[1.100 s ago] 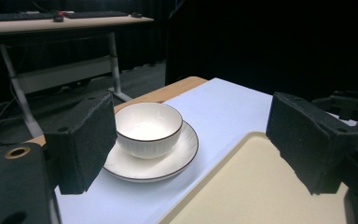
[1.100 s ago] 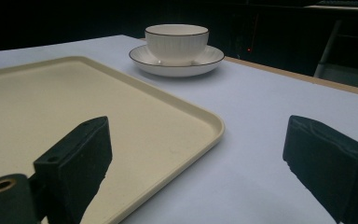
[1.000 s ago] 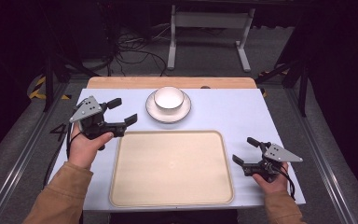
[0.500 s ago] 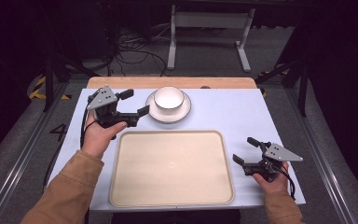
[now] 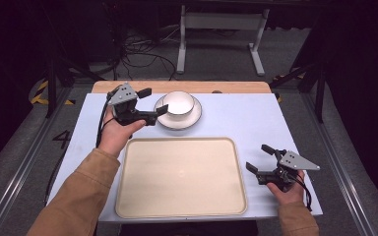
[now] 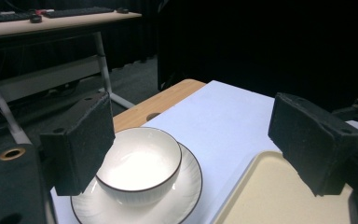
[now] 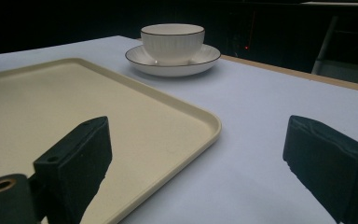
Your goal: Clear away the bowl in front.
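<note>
A white bowl (image 5: 178, 102) with a dark rim stands on a matching plate (image 5: 193, 118) at the far middle of the table. My left gripper (image 5: 153, 102) hovers just left of them, open, its nearer jaw over the plate's left rim. In the left gripper view the bowl (image 6: 137, 165) and plate (image 6: 189, 186) lie close ahead, beside the left jaw of the gripper (image 6: 191, 135). A cream tray (image 5: 181, 177) lies empty at the near middle. To its right my right gripper (image 5: 257, 157) rests open, facing the tray (image 7: 74, 107), bowl (image 7: 172, 41) and plate (image 7: 205, 58).
The table (image 5: 241, 118) has a pale top with a wooden strip (image 5: 216, 87) along its far edge. Behind it stand a metal frame (image 5: 221, 29) and floor cables (image 5: 138, 54). Rails run along both sides of the table.
My left gripper has travelled right and slightly away from the person, from the table's left side up to the plate. Its jaws stayed open. The right gripper has not moved.
</note>
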### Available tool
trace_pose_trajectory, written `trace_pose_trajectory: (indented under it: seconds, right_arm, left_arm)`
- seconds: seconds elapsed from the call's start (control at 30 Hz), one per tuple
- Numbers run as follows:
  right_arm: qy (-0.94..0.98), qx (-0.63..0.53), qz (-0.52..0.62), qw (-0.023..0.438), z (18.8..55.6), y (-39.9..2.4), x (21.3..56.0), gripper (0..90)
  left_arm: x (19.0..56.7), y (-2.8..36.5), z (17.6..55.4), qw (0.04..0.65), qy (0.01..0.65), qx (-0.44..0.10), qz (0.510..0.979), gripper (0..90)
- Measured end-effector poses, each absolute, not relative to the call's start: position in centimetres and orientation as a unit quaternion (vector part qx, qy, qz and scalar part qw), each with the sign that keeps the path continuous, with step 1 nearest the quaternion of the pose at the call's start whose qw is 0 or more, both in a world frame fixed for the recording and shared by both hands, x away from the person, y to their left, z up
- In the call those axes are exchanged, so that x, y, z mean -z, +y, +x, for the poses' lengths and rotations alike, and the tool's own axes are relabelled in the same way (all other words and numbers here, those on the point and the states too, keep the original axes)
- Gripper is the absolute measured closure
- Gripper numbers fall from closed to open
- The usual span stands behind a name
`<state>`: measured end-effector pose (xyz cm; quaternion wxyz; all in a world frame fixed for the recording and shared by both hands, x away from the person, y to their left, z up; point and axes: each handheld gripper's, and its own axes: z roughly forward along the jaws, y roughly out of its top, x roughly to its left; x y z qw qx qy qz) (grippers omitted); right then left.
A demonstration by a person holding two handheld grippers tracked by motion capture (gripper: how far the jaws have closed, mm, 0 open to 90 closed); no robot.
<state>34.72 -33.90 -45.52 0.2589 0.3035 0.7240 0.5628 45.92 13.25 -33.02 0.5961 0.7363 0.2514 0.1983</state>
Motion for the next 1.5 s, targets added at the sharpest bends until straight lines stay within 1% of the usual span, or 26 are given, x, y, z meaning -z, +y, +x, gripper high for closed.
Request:
trace_pose_trajectory:
  seconds: [0.1, 0.17, 0.23, 0.37, 0.53, 0.67, 0.77, 0.9, 0.97, 1.03, 1.07, 1.1, 1.13, 1.23, 1.3, 1.4, 1.5]
  right_arm:
    - [0.726, -0.56, 0.303, 0.259, 34.7, -33.8, 45.5, 8.4]
    - [0.725, -0.561, 0.304, 0.26, 34.7, -33.9, 45.5, 8.4]
    - [0.725, -0.561, 0.303, 0.261, 34.7, -33.9, 45.5, 8.3]
    - [0.726, -0.559, 0.303, 0.262, 34.7, -33.8, 45.5, 8.4]
    - [0.728, -0.556, 0.305, 0.26, 34.8, -33.8, 45.5, 8.4]
    - [0.728, -0.556, 0.304, 0.261, 34.7, -33.7, 45.5, 8.4]
    - [0.731, -0.552, 0.302, 0.264, 34.8, -33.6, 45.5, 8.4]
    - [0.733, -0.55, 0.301, 0.265, 34.7, -33.6, 45.5, 8.4]
    - [0.734, -0.549, 0.3, 0.266, 34.7, -33.5, 45.5, 8.3]
    - [0.734, -0.548, 0.301, 0.266, 34.7, -33.5, 45.5, 8.3]
    - [0.734, -0.548, 0.3, 0.266, 34.7, -33.5, 45.5, 8.2]
    - [0.734, -0.548, 0.3, 0.266, 34.7, -33.5, 45.5, 8.2]
    - [0.734, -0.548, 0.3, 0.266, 34.7, -33.5, 45.5, 8.2]
    - [0.734, -0.548, 0.299, 0.266, 34.7, -33.5, 45.5, 8.1]
    - [0.734, -0.548, 0.299, 0.266, 34.7, -33.5, 45.5, 8.1]
    - [0.735, -0.548, 0.297, 0.267, 34.7, -33.5, 45.5, 8.1]
    - [0.735, -0.548, 0.297, 0.267, 34.7, -33.5, 45.5, 8.1]
  left_arm:
    - [33.0, 12.6, 46.7, 0.594, 0.25, -0.198, 0.738, 15.0]
    - [33.1, 12.0, 47.6, 0.575, 0.25, -0.207, 0.751, 14.9]
    - [33.1, 11.9, 47.9, 0.572, 0.25, -0.207, 0.753, 14.9]
    - [32.9, 11.6, 48.8, 0.581, 0.256, -0.191, 0.748, 14.8]
    - [32.6, 11.2, 49.6, 0.581, 0.251, -0.19, 0.75, 14.7]
    - [32.6, 10.8, 50.1, 0.581, 0.246, -0.184, 0.754, 16.4]
    - [32.6, 10.5, 50.4, 0.576, 0.237, -0.188, 0.76, 19.4]
    - [32.5, 9.9, 50.7, 0.566, 0.225, -0.189, 0.77, 20.4]
    - [32.6, 9.5, 51.0, 0.548, 0.216, -0.186, 0.786, 21.4]
    - [32.6, 9.1, 51.1, 0.529, 0.212, -0.198, 0.797, 19.8]
    - [32.6, 9.1, 51.1, 0.529, 0.212, -0.198, 0.797, 16.5]
    - [32.7, 8.7, 51.3, 0.513, 0.215, -0.209, 0.804, 13.3]
    - [32.8, 8.6, 51.4, 0.51, 0.215, -0.205, 0.807, 13.0]
    - [33.2, 8.2, 51.8, 0.495, 0.209, -0.197, 0.82, 17.3]
    - [33.5, 7.9, 52.0, 0.485, 0.203, -0.197, 0.827, 24.4]
    - [34.1, 7.6, 52.3, 0.483, 0.199, -0.182, 0.833, 30.7]
    - [34.4, 7.5, 52.6, 0.477, 0.194, -0.175, 0.839, 33.4]
